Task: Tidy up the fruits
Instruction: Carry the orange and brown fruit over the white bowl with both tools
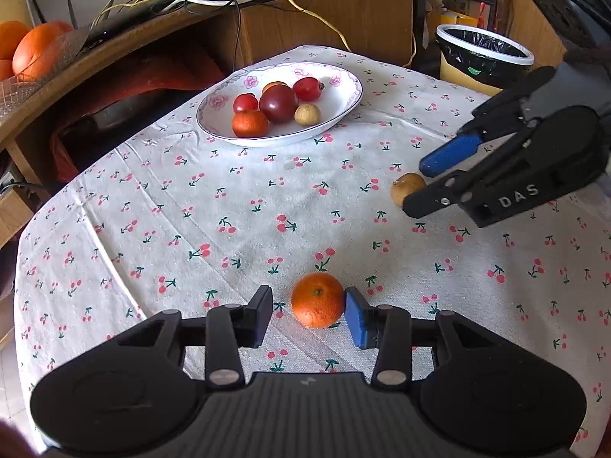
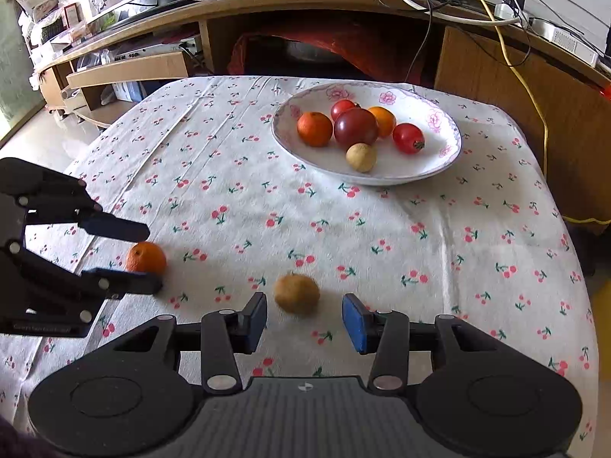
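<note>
Left gripper (image 1: 308, 315): jaws parted around a mandarin (image 1: 317, 299) on the cherry-print tablecloth (image 1: 191, 221); right pad touches it, left pad stands clear.
Right gripper (image 2: 304, 315): released, brown fruit (image 2: 296, 293) lying loose between its fingers.
Plate (image 2: 420, 168): six fruits, far side.

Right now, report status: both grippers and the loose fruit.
Left gripper open around tangerine. Right gripper open around brown fruit. Plate holds six fruits. Path clear.
</note>
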